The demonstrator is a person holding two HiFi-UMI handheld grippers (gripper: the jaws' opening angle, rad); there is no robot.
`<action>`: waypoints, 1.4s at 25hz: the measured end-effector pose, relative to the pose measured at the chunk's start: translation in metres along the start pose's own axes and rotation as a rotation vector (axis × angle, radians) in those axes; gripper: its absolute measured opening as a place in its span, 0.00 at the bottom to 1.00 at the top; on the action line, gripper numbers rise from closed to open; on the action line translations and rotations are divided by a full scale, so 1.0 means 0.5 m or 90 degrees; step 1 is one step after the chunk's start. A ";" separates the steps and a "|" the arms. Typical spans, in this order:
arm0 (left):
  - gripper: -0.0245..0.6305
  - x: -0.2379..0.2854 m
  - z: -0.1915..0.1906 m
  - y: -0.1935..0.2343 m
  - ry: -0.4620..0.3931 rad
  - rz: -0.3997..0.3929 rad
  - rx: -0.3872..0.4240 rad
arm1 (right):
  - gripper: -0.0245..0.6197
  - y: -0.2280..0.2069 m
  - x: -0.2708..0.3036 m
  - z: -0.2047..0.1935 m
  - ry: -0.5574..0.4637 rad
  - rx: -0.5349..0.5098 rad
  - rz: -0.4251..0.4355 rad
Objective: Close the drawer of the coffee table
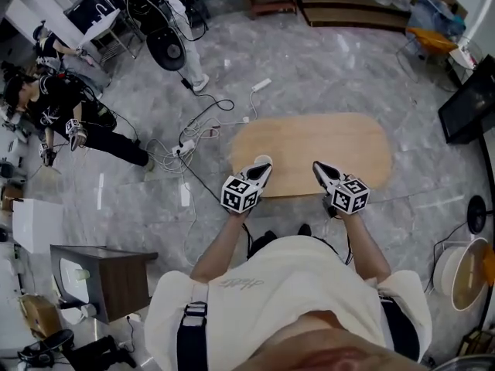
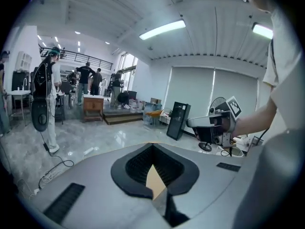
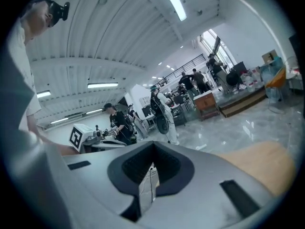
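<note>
Holds left gripper [image 1: 261,163] and right gripper [image 1: 319,166] side by side, tips over the near edge of the coffee table [image 1: 309,141]. Presses both pairs of jaws together on nothing. Drawer hidden beneath the wooden top.

Coffee table [image 1: 309,149] top bare; cables [image 1: 188,144] on floor left of it.

Right tool [image 3: 151,171], jaws together, near wooden coffee table [image 3: 259,163]
</note>
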State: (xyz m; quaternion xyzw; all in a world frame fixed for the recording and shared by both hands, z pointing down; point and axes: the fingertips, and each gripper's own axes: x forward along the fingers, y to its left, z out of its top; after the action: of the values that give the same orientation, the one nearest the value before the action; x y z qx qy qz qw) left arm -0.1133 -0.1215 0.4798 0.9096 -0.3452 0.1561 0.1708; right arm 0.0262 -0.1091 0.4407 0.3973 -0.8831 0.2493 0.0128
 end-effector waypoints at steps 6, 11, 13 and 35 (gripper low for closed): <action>0.04 -0.082 0.135 0.003 -0.084 0.003 0.016 | 0.03 0.083 -0.005 0.059 -0.032 -0.057 0.009; 0.04 -0.133 0.212 -0.007 -0.137 0.005 0.027 | 0.03 0.153 -0.013 0.120 -0.075 -0.084 0.029; 0.04 -0.149 0.222 -0.003 -0.144 0.015 0.031 | 0.03 0.170 -0.013 0.138 -0.090 -0.080 0.034; 0.04 -0.182 0.236 -0.004 -0.140 0.076 0.064 | 0.03 0.170 -0.079 0.203 -0.139 -0.122 -0.014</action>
State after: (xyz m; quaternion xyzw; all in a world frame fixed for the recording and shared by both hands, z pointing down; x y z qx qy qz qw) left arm -0.1572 -0.1173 0.3375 0.9063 -0.4072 0.0828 0.0768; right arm 0.0111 -0.0797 0.3069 0.4288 -0.8945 0.1186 -0.0428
